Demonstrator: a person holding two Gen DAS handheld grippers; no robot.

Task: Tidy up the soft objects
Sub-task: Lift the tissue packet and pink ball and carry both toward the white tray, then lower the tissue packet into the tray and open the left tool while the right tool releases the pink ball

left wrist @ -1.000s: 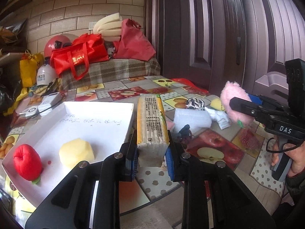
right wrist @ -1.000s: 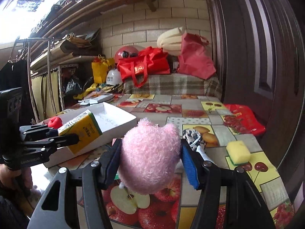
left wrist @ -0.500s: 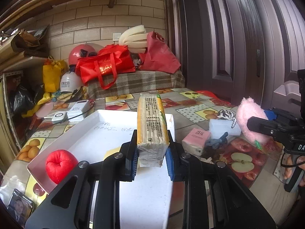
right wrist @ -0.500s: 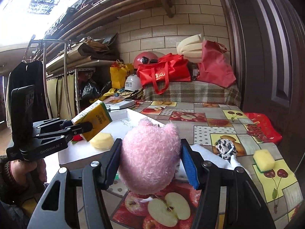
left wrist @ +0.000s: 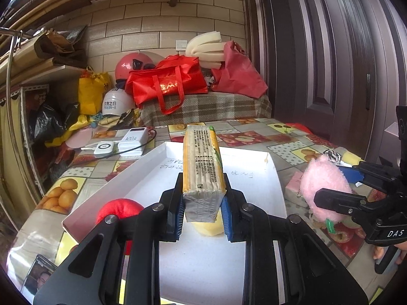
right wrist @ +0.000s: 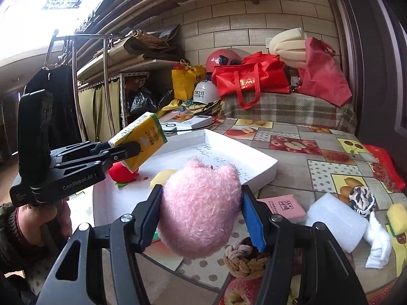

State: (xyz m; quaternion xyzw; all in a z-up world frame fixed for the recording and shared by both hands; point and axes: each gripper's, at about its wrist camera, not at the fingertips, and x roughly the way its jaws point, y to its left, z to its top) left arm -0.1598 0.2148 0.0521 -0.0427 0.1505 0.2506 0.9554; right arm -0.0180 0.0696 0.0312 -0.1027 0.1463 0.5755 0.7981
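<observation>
My left gripper (left wrist: 202, 214) is shut on a yellow tissue pack (left wrist: 202, 167), held above the white tray (left wrist: 257, 157). In the right wrist view that tissue pack (right wrist: 142, 138) hangs over the tray (right wrist: 254, 161) in the left gripper (right wrist: 132, 150). My right gripper (right wrist: 201, 218) is shut on a pink plush toy (right wrist: 201, 203) just off the tray's near right corner. The left wrist view shows this pink plush (left wrist: 324, 180) in the right gripper (left wrist: 340, 190) to the tray's right. A red plush apple (right wrist: 123, 172) and a yellow sponge piece (right wrist: 161, 176) lie in the tray.
On the fruit-print tablecloth (right wrist: 318, 165) lie a pink tissue pack (right wrist: 282, 207), a white foam block (right wrist: 330, 216), a black-and-white ball (right wrist: 361, 198), a yellow sponge (right wrist: 396, 216) and a braided rope piece (right wrist: 244, 261). Power banks (left wrist: 127, 143) sit behind the tray. Red bags (left wrist: 168, 81) fill the back.
Both grippers have moved left with their loads. The tissue pack now hangs over the tray instead of its right edge, and the pink plush has come up beside the tray.
</observation>
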